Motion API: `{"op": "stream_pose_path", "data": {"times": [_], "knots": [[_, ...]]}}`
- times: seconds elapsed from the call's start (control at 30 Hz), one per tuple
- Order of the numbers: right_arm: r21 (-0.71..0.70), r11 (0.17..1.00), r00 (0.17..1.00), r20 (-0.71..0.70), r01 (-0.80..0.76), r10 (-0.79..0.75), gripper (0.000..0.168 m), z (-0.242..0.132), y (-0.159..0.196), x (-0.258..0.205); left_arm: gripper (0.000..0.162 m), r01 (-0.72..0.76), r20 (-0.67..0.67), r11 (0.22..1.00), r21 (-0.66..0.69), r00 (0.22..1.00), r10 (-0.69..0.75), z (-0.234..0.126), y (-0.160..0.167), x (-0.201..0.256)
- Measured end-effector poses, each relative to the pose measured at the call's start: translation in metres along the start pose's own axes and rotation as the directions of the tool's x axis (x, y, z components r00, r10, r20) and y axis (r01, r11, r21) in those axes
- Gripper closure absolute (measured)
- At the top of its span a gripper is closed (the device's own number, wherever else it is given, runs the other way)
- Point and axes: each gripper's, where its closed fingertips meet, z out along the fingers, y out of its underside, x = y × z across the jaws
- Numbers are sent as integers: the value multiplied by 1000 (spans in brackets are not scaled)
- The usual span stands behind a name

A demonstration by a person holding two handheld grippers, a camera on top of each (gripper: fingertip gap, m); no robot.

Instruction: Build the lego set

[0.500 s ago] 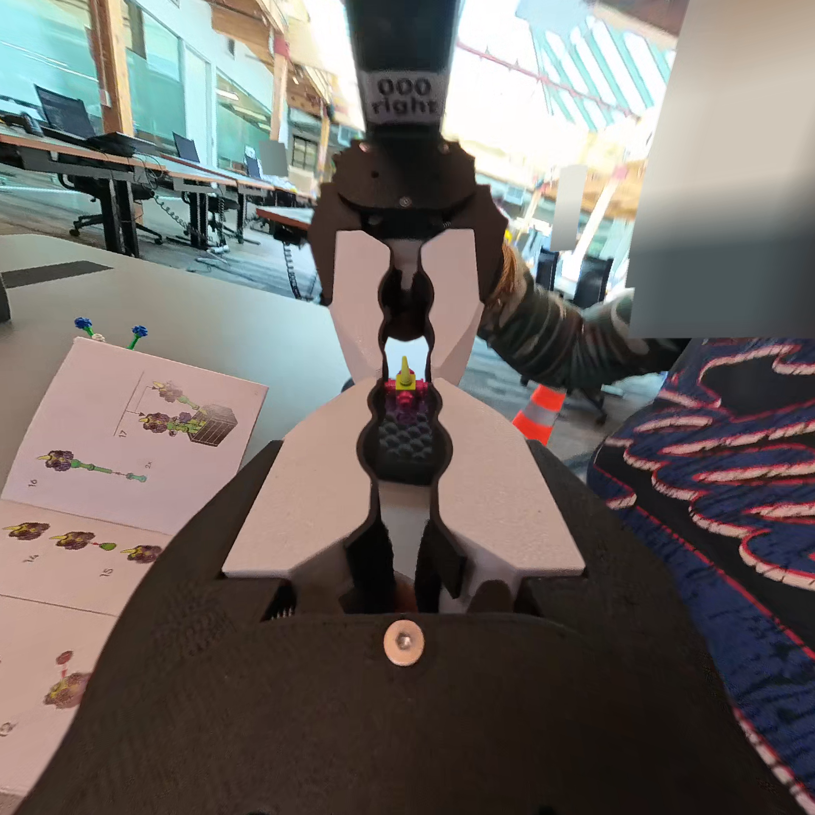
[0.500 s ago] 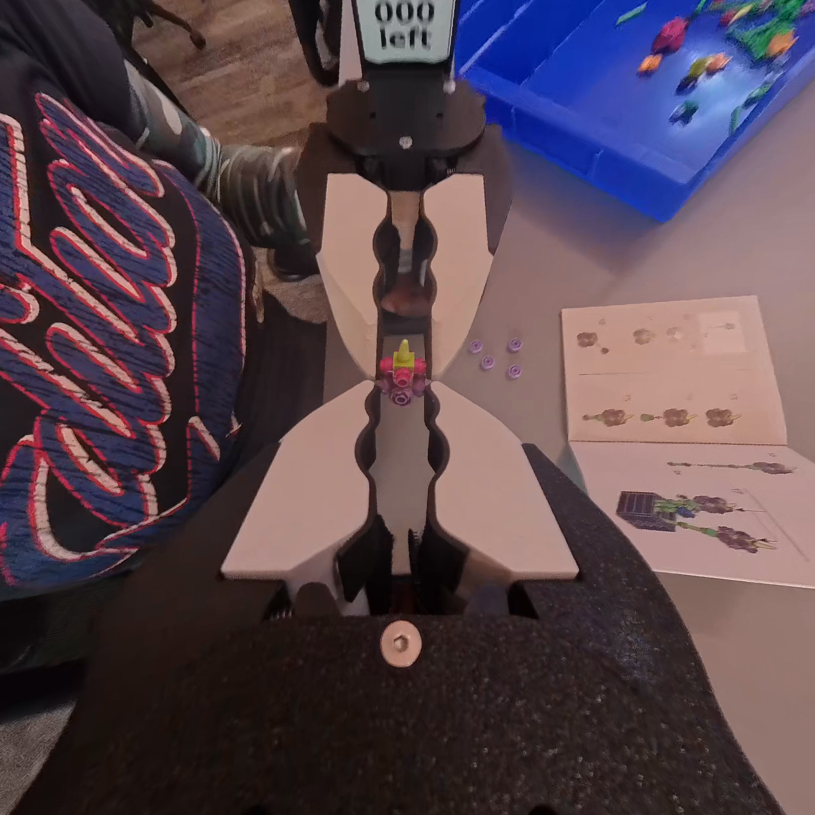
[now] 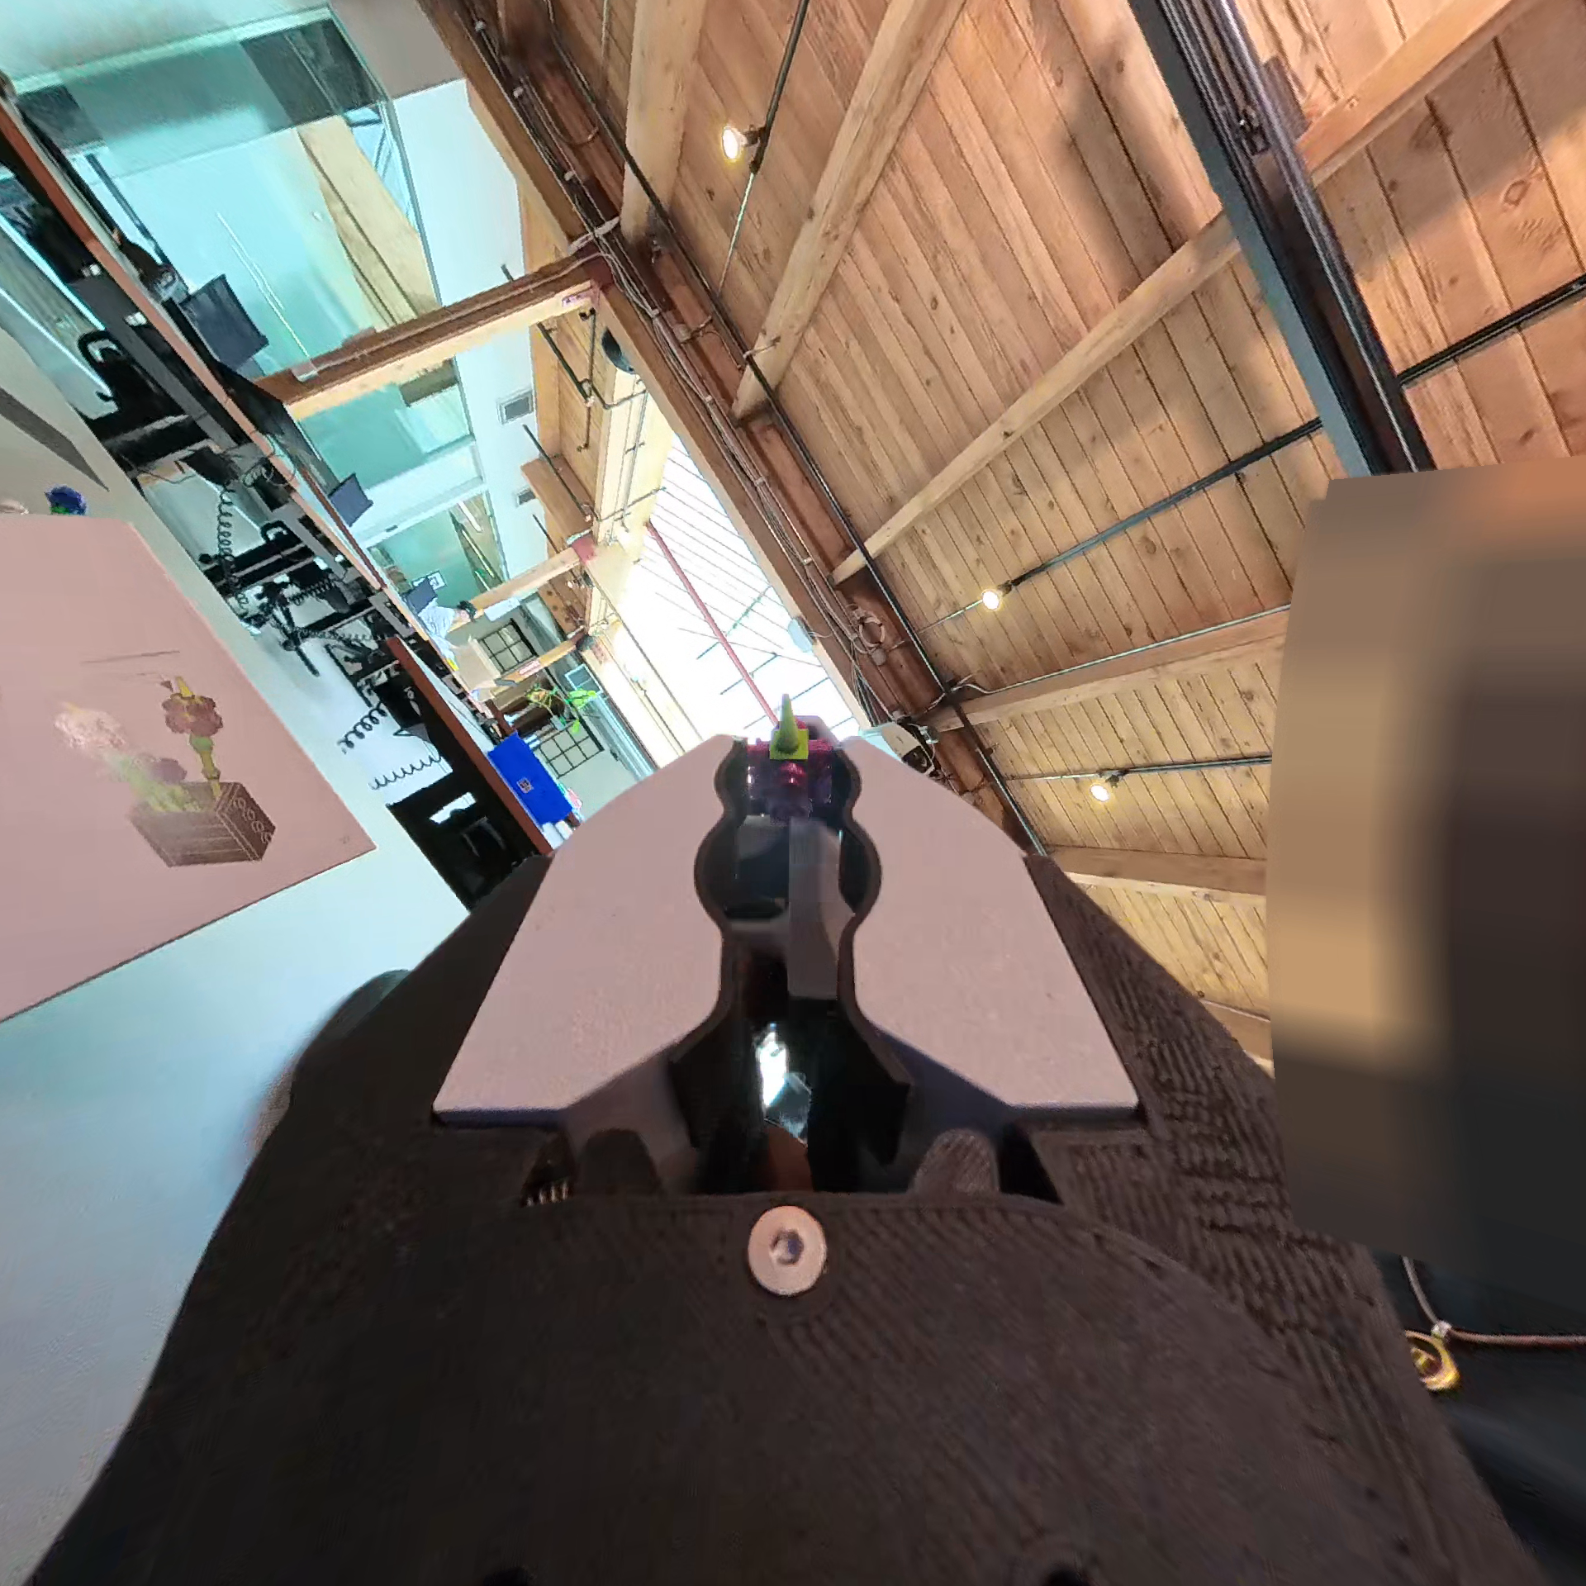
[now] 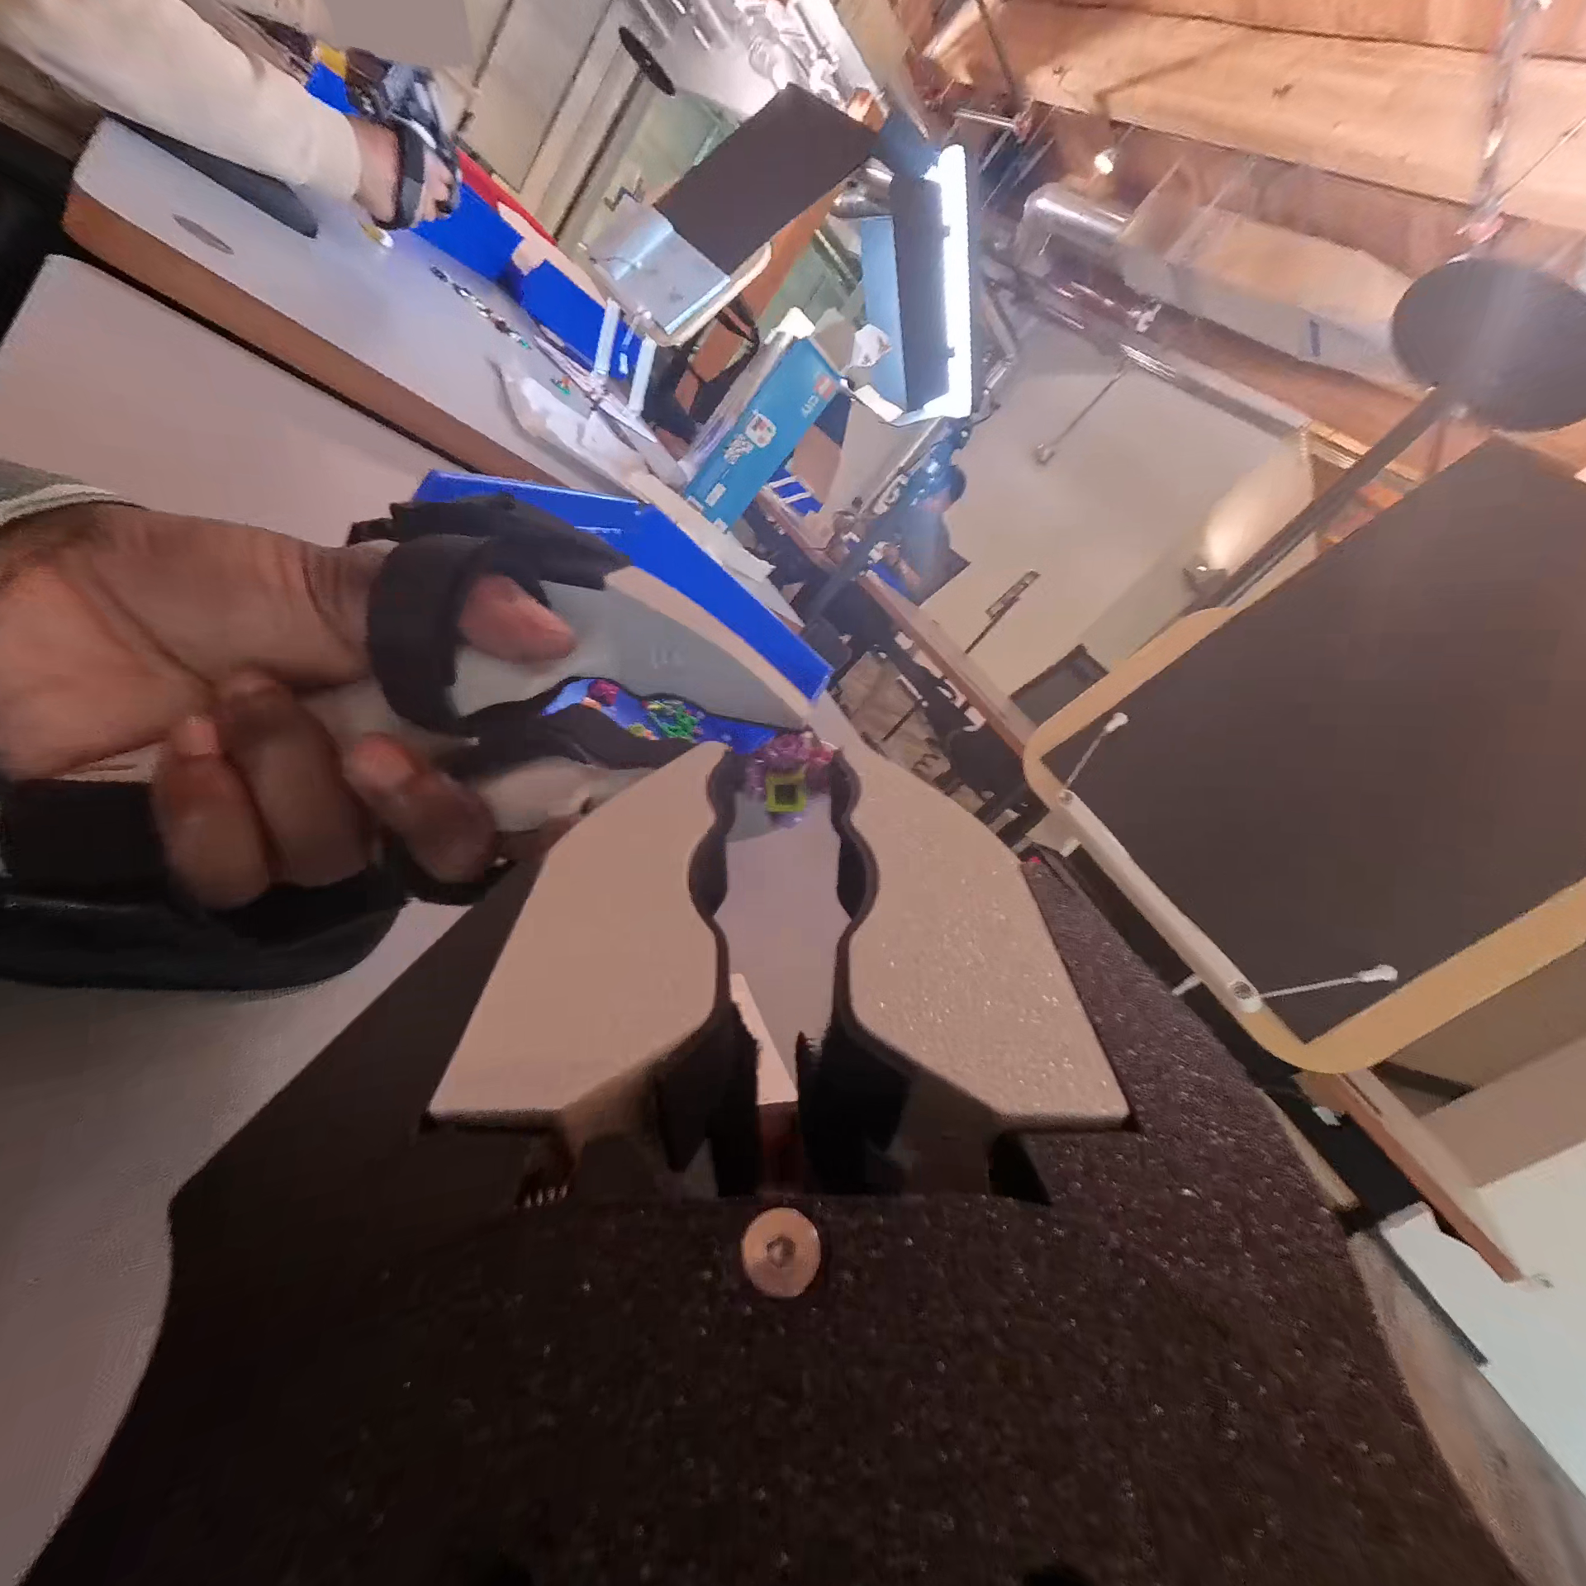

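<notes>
- Instruction booklet [image 3: 163,755] at far left, a page showing flowers in a crate.
- Left gripper [image 3: 788,766], fingers nearly closed, pinches a purple-magenta lego flower [image 3: 785,777] topped by a lime-green cone.
- Right gripper [image 4: 783,772], also narrowed, clasps the same flower beside a blue parts bin [image 4: 687,549].

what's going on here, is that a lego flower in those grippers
Yes. A person holds a gripper in each hand and both are pinched on a small purple lego flower with a lime tip. The left gripper and right gripper meet at it, held up off the table. The instruction booklet lies open, and a blue bin of pieces sits behind.
</notes>
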Motion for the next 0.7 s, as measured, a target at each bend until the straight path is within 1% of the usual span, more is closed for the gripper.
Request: {"op": "stream_pose_path", "data": {"times": [0.07, 0.13, 0.17, 0.23, 0.27, 0.3, 0.33, 0.37, 0.47, 0.5, 0.53, 0.57, 0.6, 0.7], "knots": [[-15, 1000, 1000, 29, -4, 4, 149, -1, 2, -1, 144, 24, 5, 1000, 2, 1000, -24, -1, 2, -2], [0, 1000, 998, 56, -30, 30, 149, -4, 0, -2, 144, 30, -9, 999, -17, 1000, -30, -2, 5, -1], [12, 999, 996, 74, -45, 44, 149, -6, -1, -3, 143, 28, -20, 999, -41, 999, -29, -2, 7, 0], [51, 993, 987, 127, -104, 96, 149, -12, -5, -7, 133, 20, -27, 993, -119, 999, -23, -1, 15, -1], [69, 989, 982, 146, -131, 120, 149, -15, -6, -8, 132, 17, -33, 987, -161, 999, -22, -2, 20, 0], [77, 986, 977, 163, -151, 137, 149, -18, -7, -10, 134, 16, -44, 980, -196, 999, -25, -3, 24, 1], [71, 985, 974, 176, -159, 145, 149, -20, -5, -12, 143, 11, -61, 975, -221, 998, -25, -4, 27, 3], [66, 985, 973, 179, -159, 145, 149, -21, -3, -13, 143, -4, -62, 972, -236, 998, -11, -5, 28, 3], [61, 987, 975, 171, -152, 140, 149, -21, 2, -14, 144, -59, -32, 965, -255, 998, 53, -6, 30, -2], [66, 985, 977, 156, -158, 146, 148, -21, 3, -13, 144, -54, -26, 966, -253, 998, 49, -6, 29, -3], [75, 984, 979, 136, -162, 151, 143, -21, 4, -12, 144, -45, -20, 968, -246, 999, 41, -6, 28, -5], [77, 984, 980, 132, -161, 150, 141, -20, 5, -13, 144, -35, -14, 970, -241, 999, 32, -6, 28, -7], [71, 985, 980, 134, -156, 145, 148, -20, 7, -15, 144, -23, -10, 970, -242, 1000, 22, -7, 28, -8], [55, 984, 977, 142, -169, 160, 149, -20, 10, -16, 144, 6, -6, 971, -239, 1000, -8, -8, 30, -11]]}}
